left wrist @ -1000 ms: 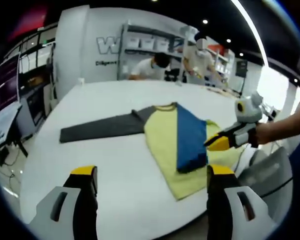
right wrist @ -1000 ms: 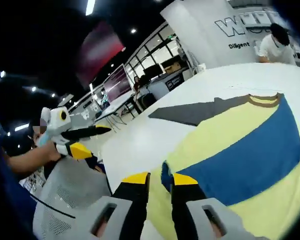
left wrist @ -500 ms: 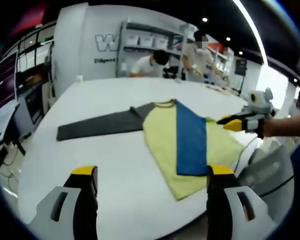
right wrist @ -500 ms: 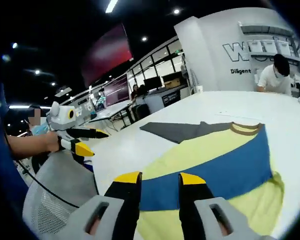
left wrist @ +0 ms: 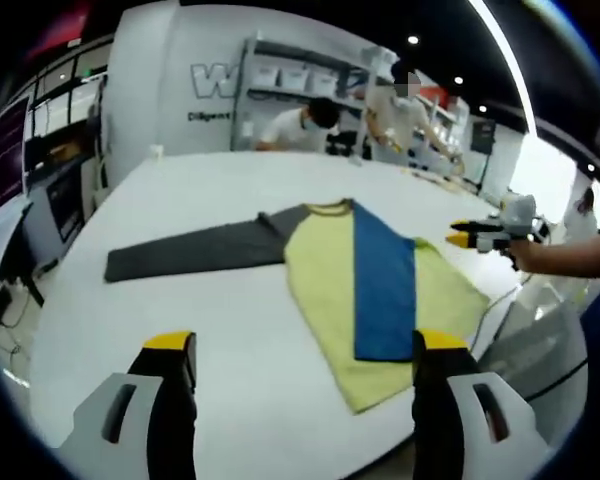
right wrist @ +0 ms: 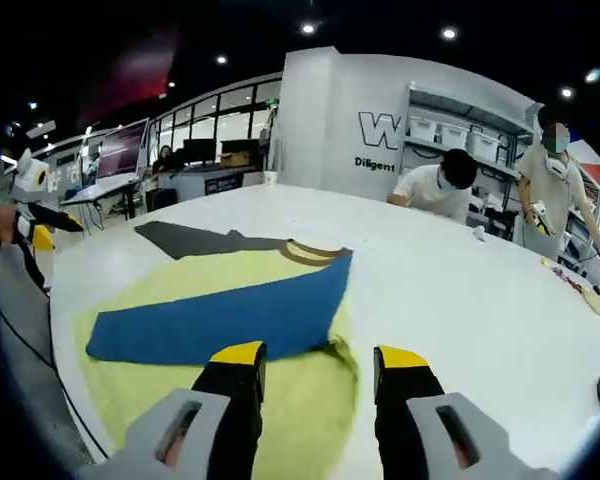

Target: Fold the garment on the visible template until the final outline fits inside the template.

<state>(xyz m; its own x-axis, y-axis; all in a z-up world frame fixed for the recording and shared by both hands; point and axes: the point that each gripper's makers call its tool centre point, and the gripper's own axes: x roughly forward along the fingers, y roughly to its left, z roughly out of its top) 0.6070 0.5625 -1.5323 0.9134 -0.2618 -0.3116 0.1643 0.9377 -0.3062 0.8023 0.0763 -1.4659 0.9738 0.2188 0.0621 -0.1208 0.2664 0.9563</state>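
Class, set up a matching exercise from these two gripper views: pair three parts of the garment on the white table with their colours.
Column A:
1. long sleeve stretched out flat
2. sleeve folded over the garment's body
3. body of the garment

Column B:
a. blue
b. pale yellow
c. dark grey

Pairs: 1-c, 2-a, 3-b

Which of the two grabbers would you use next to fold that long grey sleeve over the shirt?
Probably the left gripper. In its view the grey sleeve stretches out flat towards its side of the white table, while the right gripper hovers past the shirt's far edge.
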